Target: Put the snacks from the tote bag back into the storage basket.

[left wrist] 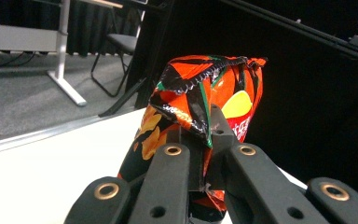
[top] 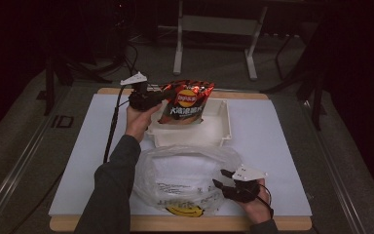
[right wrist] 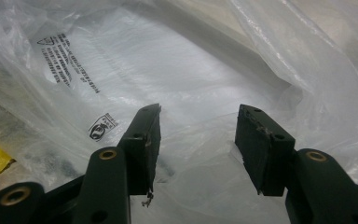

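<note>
high view first, left to right: our left gripper [top: 161, 97] is clenched on the chip bag [top: 185, 102], pinching its upper left edge, and holds it upright over the white tray [top: 221, 127] at the far middle of the table [top: 277, 146]. the bag's bottom edge sits at or just above the tray floor; we cannot tell whether it touches. its long axis runs roughly up and down, crimped top seam uppermost, printed face toward us.

in the left gripper view the jaws are pressed tight together on the bag's [left wrist: 200, 107] side fold, and the bag rises straight up past them, top seam running level across the picture.

nearer us lies the clear plastic bag [top: 185, 178], spread flat in front of the tray, its yellow print at the near edge. our right gripper [top: 219, 179] rests at its right side, jaws released, pointing left into the loose film.

in the right gripper view the fingers [right wrist: 144, 140] stand well apart with crumpled film [right wrist: 200, 84] between and beyond them, gripping nothing.

so the chip bag lies away from us beyond the plastic bag, and the left hand has it. we judge the coming move turns on bringing it back toward us, and on the right gripper opening up the film.
</note>
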`<state>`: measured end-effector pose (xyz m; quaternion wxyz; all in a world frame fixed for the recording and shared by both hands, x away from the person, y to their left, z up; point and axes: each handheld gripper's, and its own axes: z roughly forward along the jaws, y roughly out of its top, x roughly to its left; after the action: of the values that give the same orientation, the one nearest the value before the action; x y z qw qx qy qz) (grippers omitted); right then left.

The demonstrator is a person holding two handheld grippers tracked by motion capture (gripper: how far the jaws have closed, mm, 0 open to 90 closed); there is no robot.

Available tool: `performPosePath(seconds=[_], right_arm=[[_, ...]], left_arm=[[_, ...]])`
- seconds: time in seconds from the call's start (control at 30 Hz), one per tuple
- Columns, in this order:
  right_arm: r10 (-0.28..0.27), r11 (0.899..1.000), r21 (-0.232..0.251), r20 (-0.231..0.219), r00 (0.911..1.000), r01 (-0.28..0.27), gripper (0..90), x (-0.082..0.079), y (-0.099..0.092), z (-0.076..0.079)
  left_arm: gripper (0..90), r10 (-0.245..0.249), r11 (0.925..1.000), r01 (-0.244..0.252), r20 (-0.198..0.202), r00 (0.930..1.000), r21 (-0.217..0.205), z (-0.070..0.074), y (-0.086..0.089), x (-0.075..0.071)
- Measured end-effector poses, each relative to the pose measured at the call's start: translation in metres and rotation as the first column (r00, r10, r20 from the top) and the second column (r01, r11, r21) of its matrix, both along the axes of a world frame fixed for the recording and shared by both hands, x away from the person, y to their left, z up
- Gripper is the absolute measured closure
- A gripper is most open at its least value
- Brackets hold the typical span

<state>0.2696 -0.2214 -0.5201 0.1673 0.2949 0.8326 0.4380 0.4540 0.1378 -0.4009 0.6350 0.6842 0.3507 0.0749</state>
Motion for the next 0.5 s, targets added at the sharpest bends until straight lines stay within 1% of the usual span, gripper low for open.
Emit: performPosePath(seconds=[0.07,0.27,0.4,0.5], right_arm=[[-0.003,1.000,-0.009,0.002,1.0000,0.003,49.7,0.000,0.000,0.000],[-0.001,1.000,-0.005,0.004,1.0000,0.001,49.6,-0.001,-0.001,0.000],[-0.002,1.000,-0.003,0.001,1.0000,0.002,49.7,-0.001,-0.001,0.000],[-0.003,1.000,-0.003,0.002,1.0000,0.003,49.6,-0.001,-0.001,0.000]], left_arm=[[88.9,0.003,1.0000,-0.004,-0.010,0.9999,-0.002,-0.003,0.000,0.003],[88.8,0.017,0.9998,-0.016,-0.036,0.9992,0.014,-0.012,-0.002,0.010],[88.6,0.026,0.9990,-0.024,-0.048,0.9985,0.037,-0.018,-0.004,0.014],[88.1,0.032,0.9976,-0.028,-0.061,0.9976,0.064,-0.022,-0.007,0.017]])
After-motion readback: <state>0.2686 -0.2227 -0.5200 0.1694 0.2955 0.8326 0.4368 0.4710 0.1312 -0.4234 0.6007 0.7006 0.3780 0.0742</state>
